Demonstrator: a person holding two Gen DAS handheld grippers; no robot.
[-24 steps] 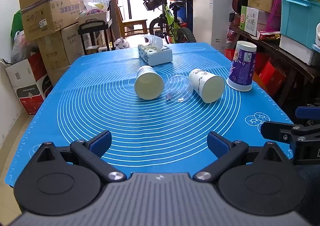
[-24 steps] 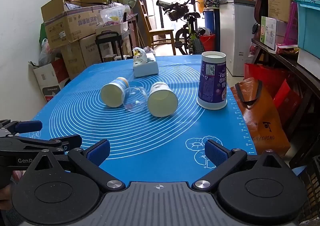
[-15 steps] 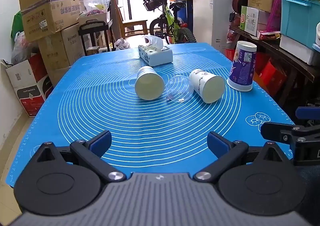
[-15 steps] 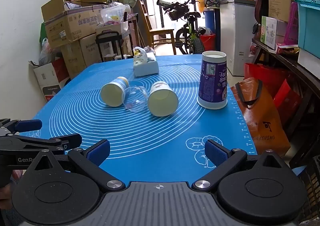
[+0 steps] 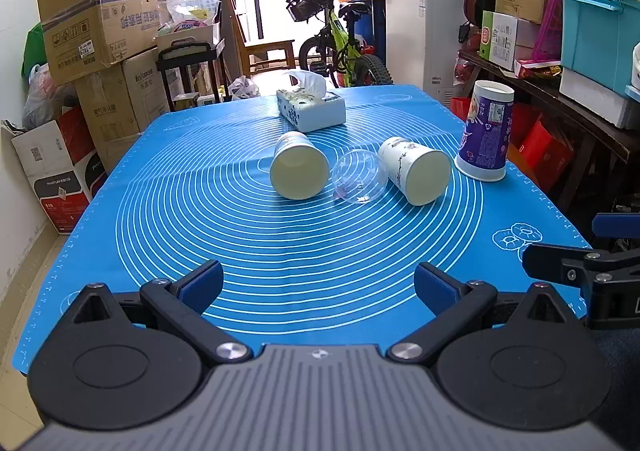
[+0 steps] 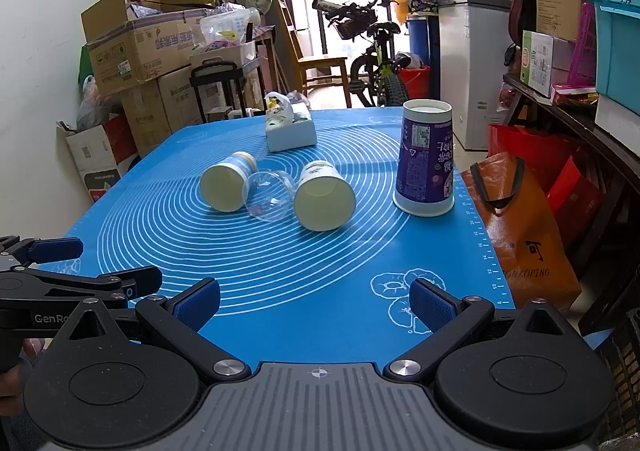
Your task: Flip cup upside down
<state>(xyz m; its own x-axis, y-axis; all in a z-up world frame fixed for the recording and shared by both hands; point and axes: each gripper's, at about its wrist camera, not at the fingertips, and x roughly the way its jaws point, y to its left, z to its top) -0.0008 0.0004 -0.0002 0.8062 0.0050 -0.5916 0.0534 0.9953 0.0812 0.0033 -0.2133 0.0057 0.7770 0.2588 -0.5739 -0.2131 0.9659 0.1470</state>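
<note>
Three cups lie on their sides mid-mat, mouths toward me: a paper cup [image 5: 298,170] [image 6: 226,187] on the left, a clear plastic cup [image 5: 358,181] [image 6: 267,195] in the middle, a patterned paper cup [image 5: 416,170] [image 6: 324,201] on the right. A tall purple cup [image 5: 486,131] [image 6: 426,157] stands upside down at the right. My left gripper [image 5: 318,283] is open and empty over the mat's near edge. My right gripper [image 6: 316,305] is open and empty, near the front right.
A blue mat [image 5: 240,251] covers the table. A tissue box [image 5: 312,109] [image 6: 290,131] sits at the far side. Cardboard boxes stand to the left, a bicycle and white cabinet behind, shelves and an orange bag [image 6: 520,235] to the right.
</note>
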